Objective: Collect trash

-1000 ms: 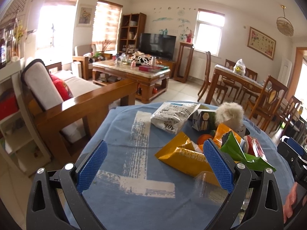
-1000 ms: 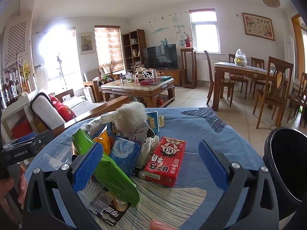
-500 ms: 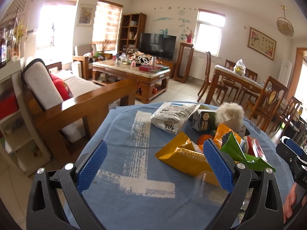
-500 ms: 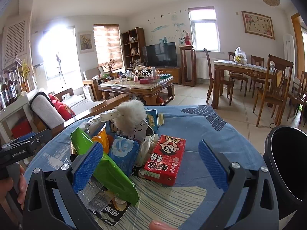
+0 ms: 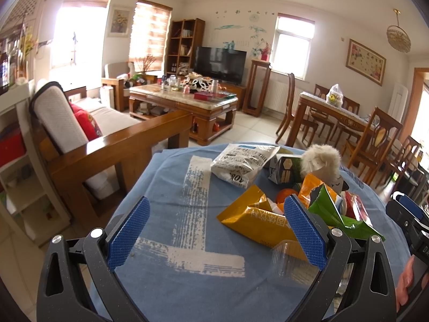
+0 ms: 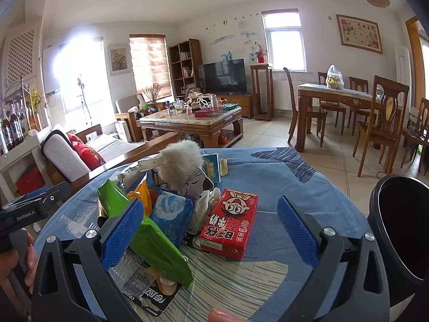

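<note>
A pile of trash lies on a round table with a blue cloth (image 5: 166, 187). It holds a yellow snack bag (image 5: 254, 220), a white bag (image 5: 241, 161), a green bag (image 6: 158, 244), a red carton (image 6: 230, 222), a blue tissue pack (image 6: 171, 214) and a clear plastic cup (image 5: 289, 257). My left gripper (image 5: 214, 233) is open and empty above the cloth, left of the pile. My right gripper (image 6: 209, 233) is open and empty, with the red carton between its fingers' lines. A black bin (image 6: 402, 228) stands right of the table.
A fluffy white plush toy (image 6: 182, 166) and a small milk carton (image 5: 284, 169) sit in the pile. A wooden sofa (image 5: 107, 145) stands left of the table, a coffee table (image 5: 187, 104) behind it, dining chairs (image 6: 380, 123) at the right.
The right gripper has crept slightly forward toward the pile. The left gripper has not visibly moved.
</note>
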The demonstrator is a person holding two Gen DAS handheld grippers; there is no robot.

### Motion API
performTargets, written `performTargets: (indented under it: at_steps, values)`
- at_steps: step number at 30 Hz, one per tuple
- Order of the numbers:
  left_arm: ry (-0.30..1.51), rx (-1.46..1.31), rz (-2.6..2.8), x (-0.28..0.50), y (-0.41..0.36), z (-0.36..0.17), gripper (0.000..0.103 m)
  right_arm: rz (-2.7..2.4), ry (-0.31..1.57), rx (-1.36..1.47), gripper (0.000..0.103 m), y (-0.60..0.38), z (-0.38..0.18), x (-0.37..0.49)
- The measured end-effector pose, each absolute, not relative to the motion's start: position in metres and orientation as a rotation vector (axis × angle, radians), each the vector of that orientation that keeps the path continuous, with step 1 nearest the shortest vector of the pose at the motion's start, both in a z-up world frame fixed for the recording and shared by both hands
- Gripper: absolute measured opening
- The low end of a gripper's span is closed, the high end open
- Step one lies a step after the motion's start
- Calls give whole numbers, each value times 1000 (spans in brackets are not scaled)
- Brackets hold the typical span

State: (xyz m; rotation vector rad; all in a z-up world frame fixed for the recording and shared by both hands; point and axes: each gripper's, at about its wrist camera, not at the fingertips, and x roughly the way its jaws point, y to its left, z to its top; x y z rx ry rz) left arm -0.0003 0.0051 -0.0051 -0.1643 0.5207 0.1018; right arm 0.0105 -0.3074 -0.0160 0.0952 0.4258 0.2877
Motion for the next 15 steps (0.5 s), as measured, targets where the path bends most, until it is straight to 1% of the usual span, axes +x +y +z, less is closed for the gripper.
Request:
performTargets:
  at_steps: [15]
  values:
    - [522, -168, 100, 0, 6, -5, 98, 288, 443, 111, 98, -307, -18, 15]
